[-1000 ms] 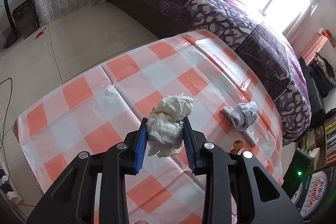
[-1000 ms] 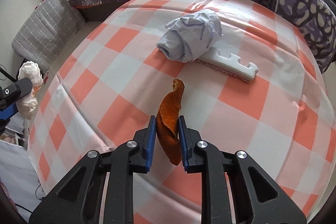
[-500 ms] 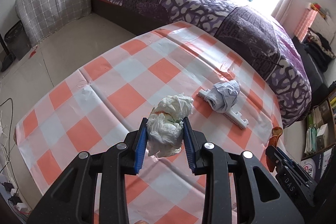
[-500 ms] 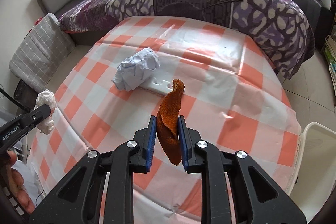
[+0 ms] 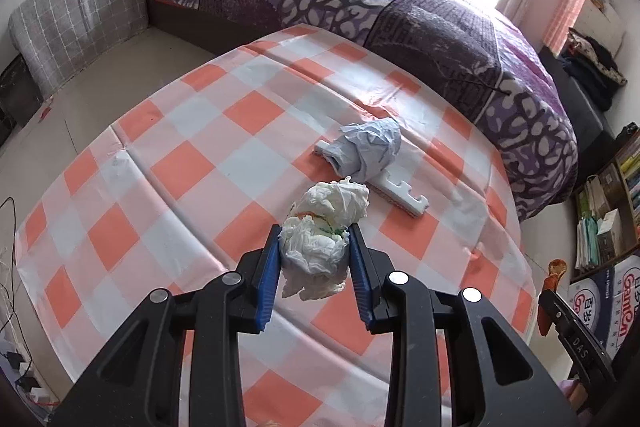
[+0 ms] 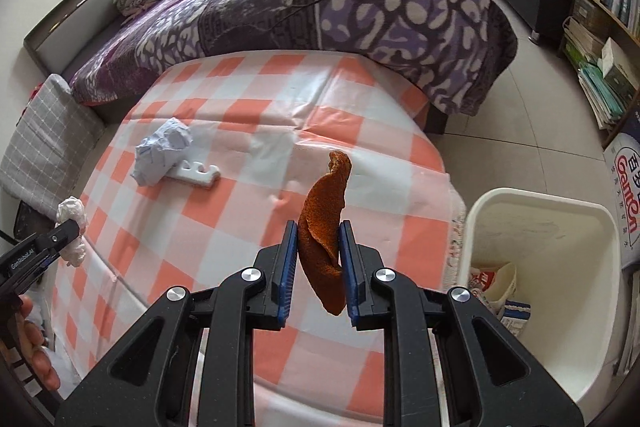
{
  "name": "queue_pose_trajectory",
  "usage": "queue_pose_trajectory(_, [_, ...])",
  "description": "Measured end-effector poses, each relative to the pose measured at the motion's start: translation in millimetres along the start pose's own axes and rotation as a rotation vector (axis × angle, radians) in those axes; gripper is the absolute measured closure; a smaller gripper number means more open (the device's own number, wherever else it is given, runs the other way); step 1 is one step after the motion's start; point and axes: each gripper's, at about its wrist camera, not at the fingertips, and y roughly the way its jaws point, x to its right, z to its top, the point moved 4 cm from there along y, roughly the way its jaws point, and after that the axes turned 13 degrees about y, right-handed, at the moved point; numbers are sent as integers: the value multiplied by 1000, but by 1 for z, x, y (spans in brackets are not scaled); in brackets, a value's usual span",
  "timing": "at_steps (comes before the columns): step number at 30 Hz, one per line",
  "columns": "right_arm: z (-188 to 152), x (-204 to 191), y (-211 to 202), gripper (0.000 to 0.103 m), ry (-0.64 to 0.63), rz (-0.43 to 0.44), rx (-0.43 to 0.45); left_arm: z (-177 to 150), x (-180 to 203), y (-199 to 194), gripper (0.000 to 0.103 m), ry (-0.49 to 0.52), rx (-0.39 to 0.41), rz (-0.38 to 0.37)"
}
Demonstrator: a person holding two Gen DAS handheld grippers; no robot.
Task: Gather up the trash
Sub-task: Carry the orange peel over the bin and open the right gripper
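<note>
L gripper: jaws clamped on a white tissue wad, held at its lower bulk w/ the upper part bulging out past the fingertips. Wad is carried above the checked tablecloth, not touching it. Judged v. light, soft, compressible; no slip risk under this squeeze, but loose flaps could be shed if grip is relaxed early.

R gripper: jaws pinched on a strip of orange peel, gripped around mid-length, top curl standing up past the tips, lower end hanging below the pads. Peel is judged light, leathery, a bit stiff and curled; thin edge-on, so a firm pinch is needed or it may pivot between pads.

Further out: a crumpled blue-white paper ball is seen on the cloth, lying on and touching a white notched plastic strip. Both appear not yet collected. Paper is prob. light and springy, best taken across its widest crumple. Strip is rigid, flat, low to the cloth, so it is better pinched across its narrow width near one end.

A white bin is seen on the floor just beside the table's right edge, some packaging already inside. R load is near it; L load is well apart from it, across the table.
</note>
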Motion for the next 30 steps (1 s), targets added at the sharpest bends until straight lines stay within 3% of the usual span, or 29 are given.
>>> queue_pose_trajectory(19, [17, 119, -25, 83, 270, -79, 28, -6, 103, 1, 70, 171, 2, -57])
queue_pose_trajectory(30, [18, 176, -40, 80, 379, -161, 18, -26, 178, -1, 70, 308, -11, -135])
